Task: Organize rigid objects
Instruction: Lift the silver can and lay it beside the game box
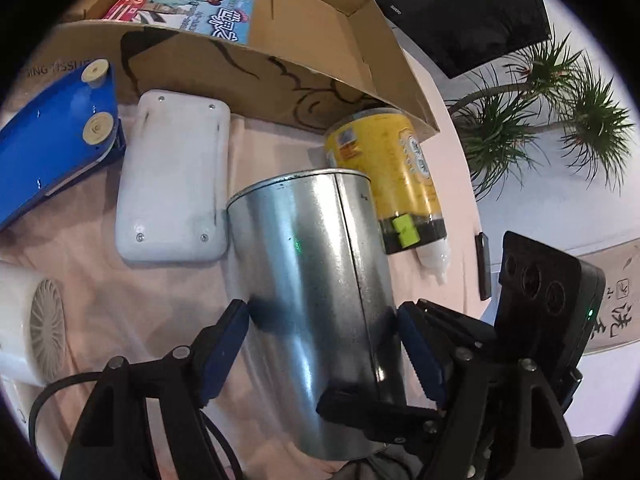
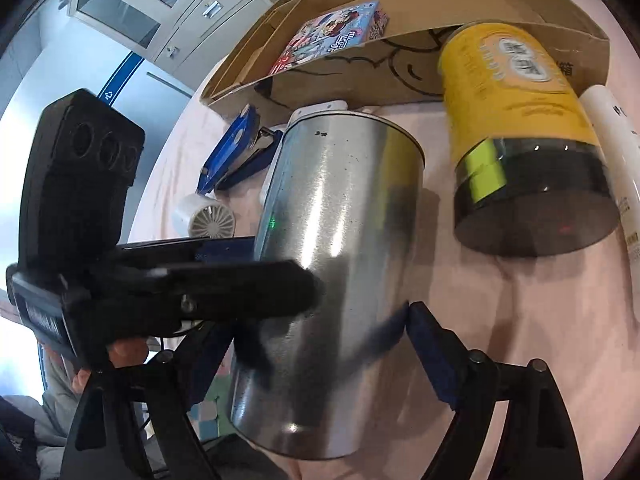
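Both grippers bracket the tall, shiny galvanized-metal cylinder can point(image 1: 316, 292): the left gripper point(image 1: 324, 344) and the right gripper point(image 2: 320, 344) each have blue pads pressed on its wall, clamped. The can appears lifted off the pink-clothed bench point(image 1: 160, 300), near the open brown cardboard box point(image 1: 280, 56). Judged step: carrying it; next calls for clearing the box wall, avoiding the yellow-labelled jar point(image 1: 392, 168).
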`<state>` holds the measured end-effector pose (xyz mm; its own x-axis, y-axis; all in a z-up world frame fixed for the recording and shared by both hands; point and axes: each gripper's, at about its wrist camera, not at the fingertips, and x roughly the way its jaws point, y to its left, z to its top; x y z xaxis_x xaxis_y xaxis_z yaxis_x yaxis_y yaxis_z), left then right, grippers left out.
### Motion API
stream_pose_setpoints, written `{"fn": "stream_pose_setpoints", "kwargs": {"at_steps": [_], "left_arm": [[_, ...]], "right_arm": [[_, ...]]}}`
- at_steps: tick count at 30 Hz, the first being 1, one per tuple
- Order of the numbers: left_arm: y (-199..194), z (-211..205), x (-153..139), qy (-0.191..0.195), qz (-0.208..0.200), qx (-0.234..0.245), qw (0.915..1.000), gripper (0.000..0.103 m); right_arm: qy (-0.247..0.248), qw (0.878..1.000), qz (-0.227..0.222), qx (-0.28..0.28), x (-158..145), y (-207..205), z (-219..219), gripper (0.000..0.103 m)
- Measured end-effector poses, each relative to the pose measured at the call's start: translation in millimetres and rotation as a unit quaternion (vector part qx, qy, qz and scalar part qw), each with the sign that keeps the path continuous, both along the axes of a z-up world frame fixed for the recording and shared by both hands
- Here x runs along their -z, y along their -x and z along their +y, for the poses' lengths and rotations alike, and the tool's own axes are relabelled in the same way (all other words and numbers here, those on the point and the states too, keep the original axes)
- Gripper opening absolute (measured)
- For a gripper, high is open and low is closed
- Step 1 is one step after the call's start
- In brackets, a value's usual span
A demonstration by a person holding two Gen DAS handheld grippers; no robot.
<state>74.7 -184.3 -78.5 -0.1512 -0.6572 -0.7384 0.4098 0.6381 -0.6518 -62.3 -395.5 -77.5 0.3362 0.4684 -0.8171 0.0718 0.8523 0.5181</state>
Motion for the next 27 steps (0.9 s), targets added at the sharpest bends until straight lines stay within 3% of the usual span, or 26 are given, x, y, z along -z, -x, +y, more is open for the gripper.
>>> {"fn": "stream_pose_setpoints", "kwargs": {"at_steps": [3,6,9,13,15,20,22,27], "left_arm": [[1,-7,-9,-0.013,-0.026,0.004,0.9996,0.075],[2,-14,-59,-0.008,-0.112,0.018,0.9935,0.075],[-8,-22,-128,0.022,-0.219,0.014,0.9754,0.075],[-48,-37,-186,0.037,-0.298,0.002,0.9539,0.075],[-74,-52,-197,0.032,-0.304,-0.004,0.952,0.075],[-131,-63,-185,0.028,-0.266,-0.012,0.9634,0.075],[-151,-68,-159,0.016,-0.238,-0.005,0.9712,0.075],[-180,-82,-82,-0.011,-0.148,0.013,0.9888,0.075]], "right_arm": [[0.013,1.0,0.002,0.008,-2,-2,3,0.085],[0.044,0.999,-0.013,0.012,-17,-10,10,0.085],[0.059,0.995,-0.076,0.011,-66,-22,7,0.085],[0.101,0.98,-0.17,0.002,-138,-57,0,0.085],[0.103,0.975,-0.195,-0.002,-163,-88,-10,0.085],[0.098,0.98,-0.173,-0.011,-175,-160,-36,0.085],[0.096,0.984,-0.152,-0.017,-165,-177,-44,0.085],[0.062,0.997,-0.053,-0.01,-95,-215,-75,0.085]]}}
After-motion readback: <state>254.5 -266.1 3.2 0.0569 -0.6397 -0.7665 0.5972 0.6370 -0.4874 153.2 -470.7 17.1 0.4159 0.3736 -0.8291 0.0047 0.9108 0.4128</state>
